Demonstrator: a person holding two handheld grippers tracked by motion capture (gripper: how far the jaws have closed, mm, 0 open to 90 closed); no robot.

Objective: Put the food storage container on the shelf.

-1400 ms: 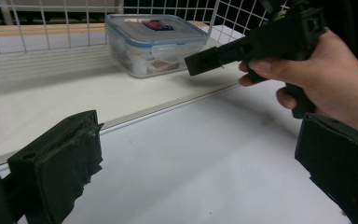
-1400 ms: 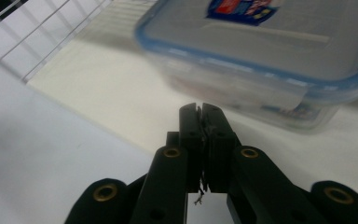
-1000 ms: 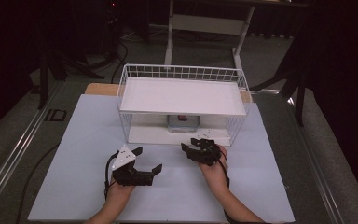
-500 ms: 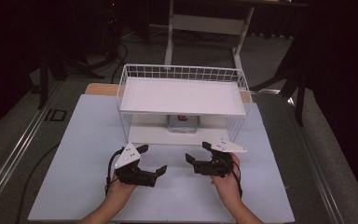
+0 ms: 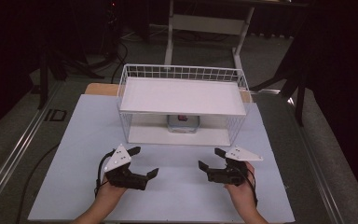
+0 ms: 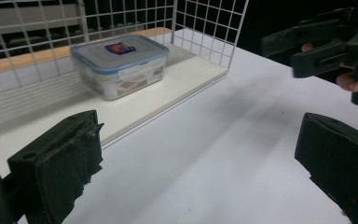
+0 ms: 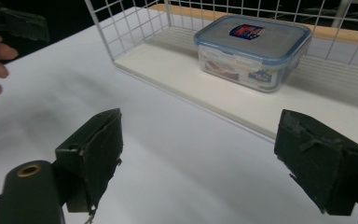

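On the lower shelf of the white wire rack (image 5: 182, 95), set back toward the rear mesh, a clear plastic box (image 5: 183, 123) with a blue-rimmed lid lies flat, lid up. Its long axis seems to run along the shelf, side to side as the high view has it, though there the box is small and shaded by the upper shelf. The front of the rack is open, mesh closes its sides and back, and bare shelf shows in front of the box.

The white table (image 5: 74, 140) between the rack and the person is bare and wide. The left gripper (image 5: 140, 161) and the right gripper (image 5: 212, 158) sit low over it, well apart, jaws spread and gripping nothing; the right jaws have just been opening with nothing between them. The box lies well ahead of both, touching neither.
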